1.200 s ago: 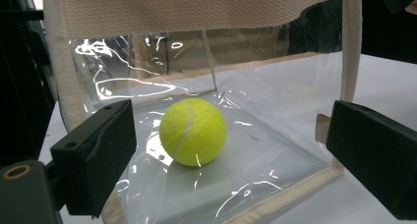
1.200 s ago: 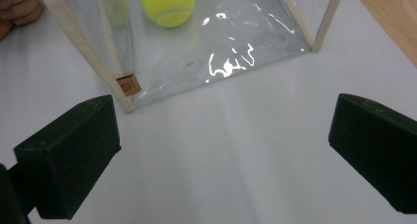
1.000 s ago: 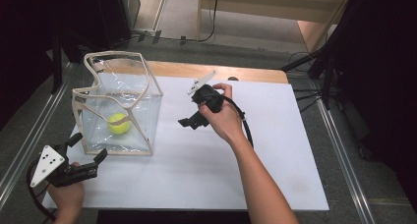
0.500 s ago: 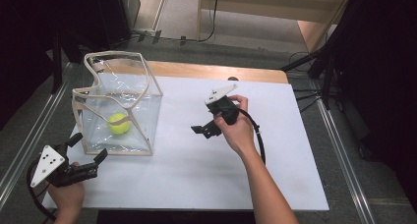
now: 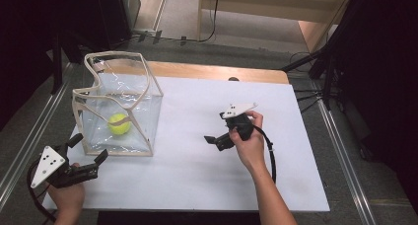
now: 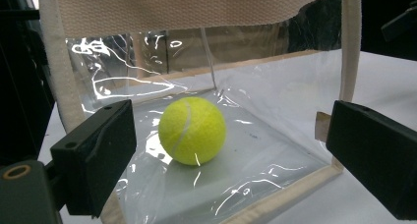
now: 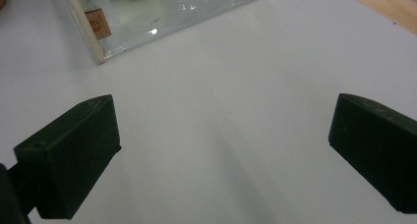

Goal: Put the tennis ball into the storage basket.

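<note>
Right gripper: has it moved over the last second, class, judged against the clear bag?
Yes. The right gripper has drawn away from the clear bag, toward the person's side of the white table.

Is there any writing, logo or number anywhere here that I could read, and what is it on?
No text here can be read.
A small brown tag on the edge trim of the clear bag bears a round mark, too small and blurred to read.
The tennis ball inside the bag shows its white seam, no print.
The white plates on the grippers carry dark dots, no letters.
</note>
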Action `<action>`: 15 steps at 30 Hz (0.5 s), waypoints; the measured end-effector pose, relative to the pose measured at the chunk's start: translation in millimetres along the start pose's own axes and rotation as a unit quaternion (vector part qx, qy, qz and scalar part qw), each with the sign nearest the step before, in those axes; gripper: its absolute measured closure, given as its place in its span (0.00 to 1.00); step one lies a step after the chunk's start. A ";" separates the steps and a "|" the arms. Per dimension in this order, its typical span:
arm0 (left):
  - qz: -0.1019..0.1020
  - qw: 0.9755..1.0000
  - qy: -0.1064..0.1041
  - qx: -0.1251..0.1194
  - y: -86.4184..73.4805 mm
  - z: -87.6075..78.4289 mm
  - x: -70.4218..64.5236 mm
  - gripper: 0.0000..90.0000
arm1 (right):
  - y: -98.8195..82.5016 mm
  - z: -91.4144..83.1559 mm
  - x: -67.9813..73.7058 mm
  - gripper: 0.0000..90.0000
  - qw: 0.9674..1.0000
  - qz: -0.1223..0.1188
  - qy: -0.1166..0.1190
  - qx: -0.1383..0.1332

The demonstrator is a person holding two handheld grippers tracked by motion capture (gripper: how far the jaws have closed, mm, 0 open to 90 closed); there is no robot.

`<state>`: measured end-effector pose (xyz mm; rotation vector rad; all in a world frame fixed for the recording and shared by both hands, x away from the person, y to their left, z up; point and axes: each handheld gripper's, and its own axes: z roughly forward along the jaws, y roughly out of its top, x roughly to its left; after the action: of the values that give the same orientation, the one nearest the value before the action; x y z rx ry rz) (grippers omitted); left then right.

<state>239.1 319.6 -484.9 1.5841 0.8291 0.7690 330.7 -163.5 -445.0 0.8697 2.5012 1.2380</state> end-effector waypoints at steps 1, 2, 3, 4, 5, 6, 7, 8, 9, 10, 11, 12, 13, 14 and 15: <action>0.000 1.000 0.000 0.000 0.0 0.0 -0.1 0.06 | -2.4 -0.6 0.1 0.00 1.000 0.002 -0.002 -0.001; 0.002 1.000 0.000 0.001 0.1 0.0 0.1 0.06 | -5.7 -1.1 -0.4 0.00 1.000 0.003 -0.002 -0.006; 0.003 1.000 0.000 0.001 0.1 0.0 0.2 0.06 | -8.8 -1.9 -0.7 0.00 1.000 0.007 -0.003 -0.008; 0.002 1.000 0.000 0.001 0.1 0.1 0.1 0.06 | -11.6 -2.7 -1.0 0.00 1.000 0.006 -0.008 -0.011; 0.002 1.000 0.000 0.001 0.1 0.0 0.2 0.06 | -14.3 -3.9 -1.0 0.00 1.000 0.008 -0.009 -0.014; 0.001 1.000 0.000 0.000 0.1 0.1 0.1 0.06 | -16.2 -4.7 -1.3 0.00 1.000 0.008 -0.011 -0.019; 0.001 1.000 -0.001 0.000 0.0 0.2 0.3 0.06 | -19.4 -6.4 -1.4 0.00 1.000 0.010 -0.013 -0.022; 0.002 1.000 -0.001 0.001 0.1 0.2 0.2 0.06 | -21.9 -7.5 -1.4 0.00 0.999 0.010 -0.018 -0.025; 0.002 1.000 -0.001 0.001 0.1 0.2 0.3 0.06 | -24.7 -8.4 -1.2 0.00 0.999 0.011 -0.022 -0.030; 0.003 1.000 0.000 0.002 0.1 0.2 0.2 0.06 | -26.8 -9.4 -1.4 0.00 0.999 0.011 -0.023 -0.031; 0.004 1.000 0.000 0.002 0.1 0.3 0.2 0.06 | -29.6 -10.4 -1.5 0.00 0.999 0.013 -0.025 -0.034; 0.004 1.000 -0.001 0.002 0.2 0.4 0.2 0.06 | -33.2 -11.6 -1.5 0.00 0.999 0.015 -0.028 -0.038; 0.003 1.000 -0.001 0.002 0.2 0.3 0.1 0.06 | -36.1 -12.7 -1.6 0.00 0.999 0.018 -0.033 -0.039; 0.004 1.000 0.000 0.002 0.1 0.2 0.2 0.06 | -39.3 -13.6 -1.9 0.00 0.998 0.020 -0.036 -0.042; 0.003 1.000 0.000 0.002 0.1 0.3 0.1 0.06 | -42.2 -15.2 -2.3 0.00 0.998 0.022 -0.038 -0.044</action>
<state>239.4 319.5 -484.8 1.5901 0.8264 0.7712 308.6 -194.6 -468.7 0.9371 2.3618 1.2948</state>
